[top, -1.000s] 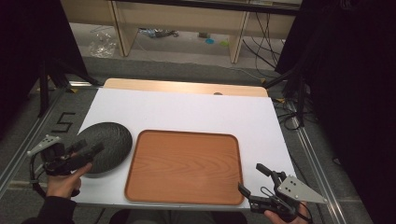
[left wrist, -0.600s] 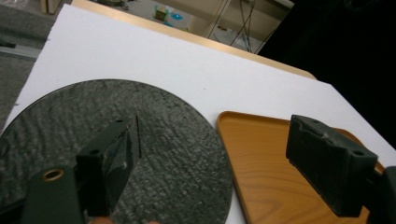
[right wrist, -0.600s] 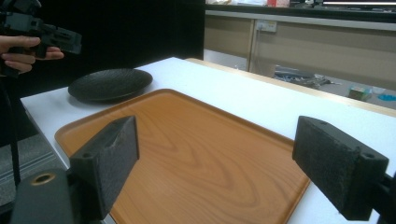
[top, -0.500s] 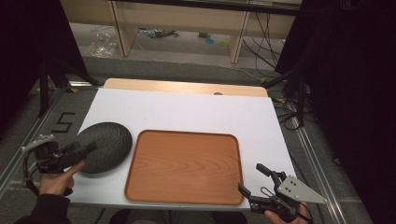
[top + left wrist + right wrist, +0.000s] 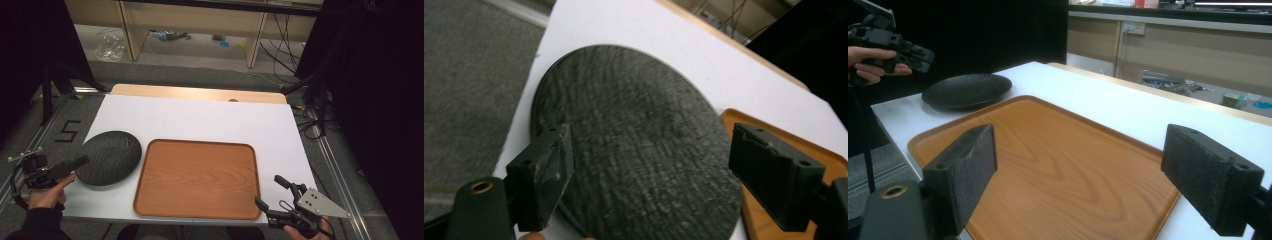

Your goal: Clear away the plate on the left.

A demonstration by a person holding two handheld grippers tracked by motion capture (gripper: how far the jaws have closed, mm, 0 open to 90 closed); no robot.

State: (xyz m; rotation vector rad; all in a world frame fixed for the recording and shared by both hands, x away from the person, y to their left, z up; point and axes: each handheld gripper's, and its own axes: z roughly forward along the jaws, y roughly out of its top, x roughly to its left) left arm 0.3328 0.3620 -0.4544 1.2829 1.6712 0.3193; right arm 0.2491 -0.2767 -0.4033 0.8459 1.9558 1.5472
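A dark, ribbed round plate [image 5: 109, 157] lies on the white tabletop [image 5: 200, 120], just left of a wooden tray [image 5: 197, 177] that holds nothing. My left gripper [image 5: 80, 162] hovers at the plate's left rim, held by a hand. In the left gripper view it [image 5: 654, 160] is open, with the plate [image 5: 634, 125] below and beyond its jaws and the tray's corner [image 5: 769, 225] to the right. My right gripper [image 5: 271, 192] stands open off the tray's front right corner. In its own view the right gripper [image 5: 1078, 170] faces the tray [image 5: 1058, 165], with the plate [image 5: 968, 90] farther off.
The white top lies on a wooden table whose bare far edge [image 5: 200, 93] shows. Grey floor with metal rails [image 5: 330, 150] runs along both sides. Shelving legs and cables [image 5: 280, 40] stand beyond the table. The left gripper and its hand [image 5: 883, 47] show at the upper left of the right gripper view.
My left gripper has drawn back to the left, from over the plate's left part to its rim. The plate, tray and right gripper have stayed put.
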